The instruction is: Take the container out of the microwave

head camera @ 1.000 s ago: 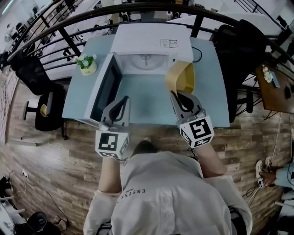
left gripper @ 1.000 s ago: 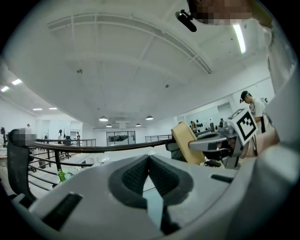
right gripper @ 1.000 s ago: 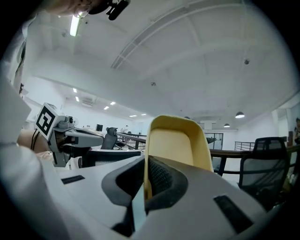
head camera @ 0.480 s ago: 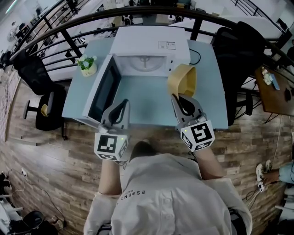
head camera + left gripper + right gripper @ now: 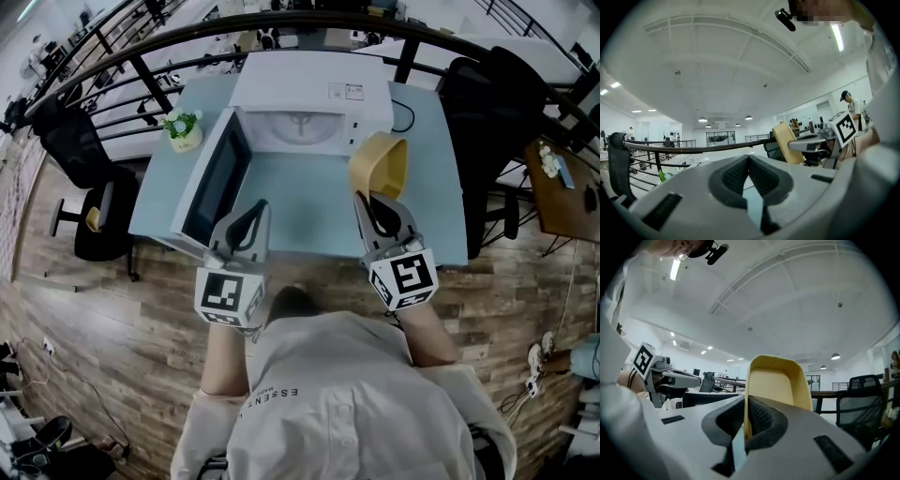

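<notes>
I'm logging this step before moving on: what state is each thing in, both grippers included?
Microwave: door swung open, nothing inside but the turntable.
Container: out of the microwave, tipped on edge, gripped by its rim.
Right gripper: jaws shut on the container.
Left gripper: jaws shut, holding nothing.
Potted plant: upright on the table.
</notes>
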A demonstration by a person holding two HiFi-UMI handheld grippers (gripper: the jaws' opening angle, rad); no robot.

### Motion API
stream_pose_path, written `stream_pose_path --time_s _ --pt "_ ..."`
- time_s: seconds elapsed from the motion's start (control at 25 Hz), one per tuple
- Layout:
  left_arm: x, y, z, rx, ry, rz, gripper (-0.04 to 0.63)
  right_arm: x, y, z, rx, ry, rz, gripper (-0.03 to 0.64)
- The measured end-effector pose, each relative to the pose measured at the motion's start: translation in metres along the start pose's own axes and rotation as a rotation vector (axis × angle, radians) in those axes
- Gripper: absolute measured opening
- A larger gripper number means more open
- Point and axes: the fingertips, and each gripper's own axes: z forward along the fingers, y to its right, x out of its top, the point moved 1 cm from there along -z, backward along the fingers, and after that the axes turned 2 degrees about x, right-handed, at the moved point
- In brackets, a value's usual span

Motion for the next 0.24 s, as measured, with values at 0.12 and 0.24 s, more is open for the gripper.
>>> stream_pose_path --time_s 0.12,0.24 --pt "0.0005 0.0 -0.0007 -0.004 -0.001 0.005 0.002 -0.0002 -0.0013 0.0012 -0.004 0.003 0.001 0.018" --pt "0.0023 -0.0022 -0.0002 -0.003 0.0 0.007 0.002 0.0004 -0.0022 0.0027 -0.009 0.005 0.002 0.018"
